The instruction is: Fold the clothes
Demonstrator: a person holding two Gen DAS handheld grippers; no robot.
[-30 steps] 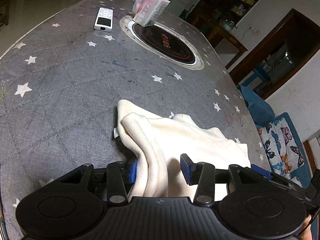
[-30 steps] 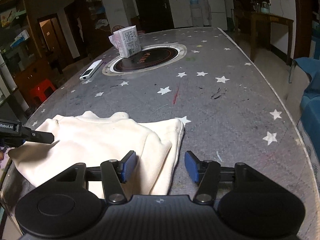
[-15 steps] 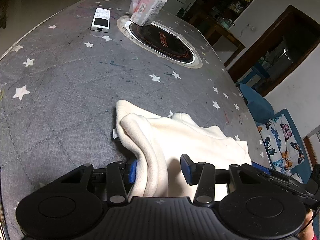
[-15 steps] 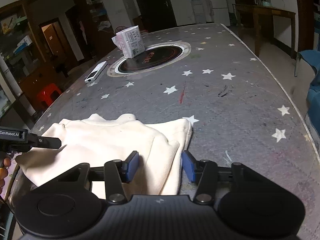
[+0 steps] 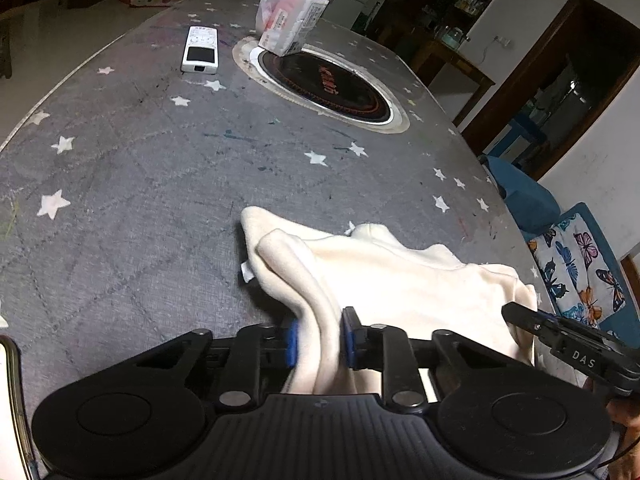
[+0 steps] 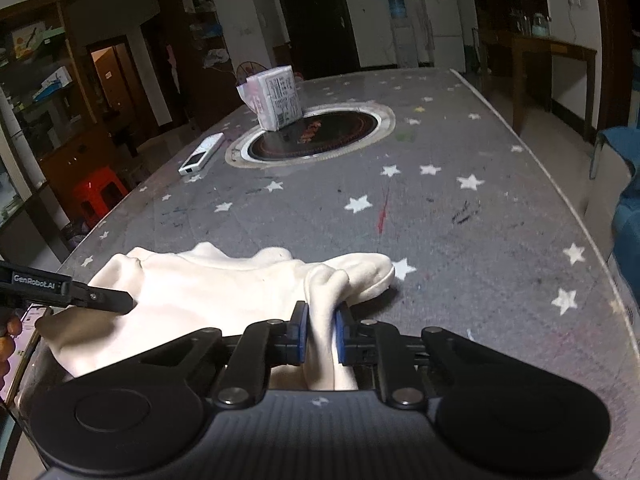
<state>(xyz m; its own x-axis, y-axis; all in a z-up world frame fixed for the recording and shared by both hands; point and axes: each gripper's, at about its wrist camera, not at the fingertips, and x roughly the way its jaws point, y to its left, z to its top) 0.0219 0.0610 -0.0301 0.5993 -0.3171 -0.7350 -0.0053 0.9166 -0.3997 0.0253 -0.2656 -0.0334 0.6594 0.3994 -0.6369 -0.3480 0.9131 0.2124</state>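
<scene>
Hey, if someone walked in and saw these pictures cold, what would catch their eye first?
First, the cream garment, bright against the grey star-print table at its near edge, with the left gripper and right gripper each shut on a bunched fold of it. Next, the round black cooktop sunk in the table's middle, a white tissue pack leaning on its rim and a white remote lying beside it.

One cream garment (image 5: 400, 280), two grippers (image 5: 319, 336) (image 6: 319, 336), one remote (image 5: 200, 50), one tissue pack (image 5: 290, 20) and one round hob (image 5: 324, 84) are counted ahead.
</scene>
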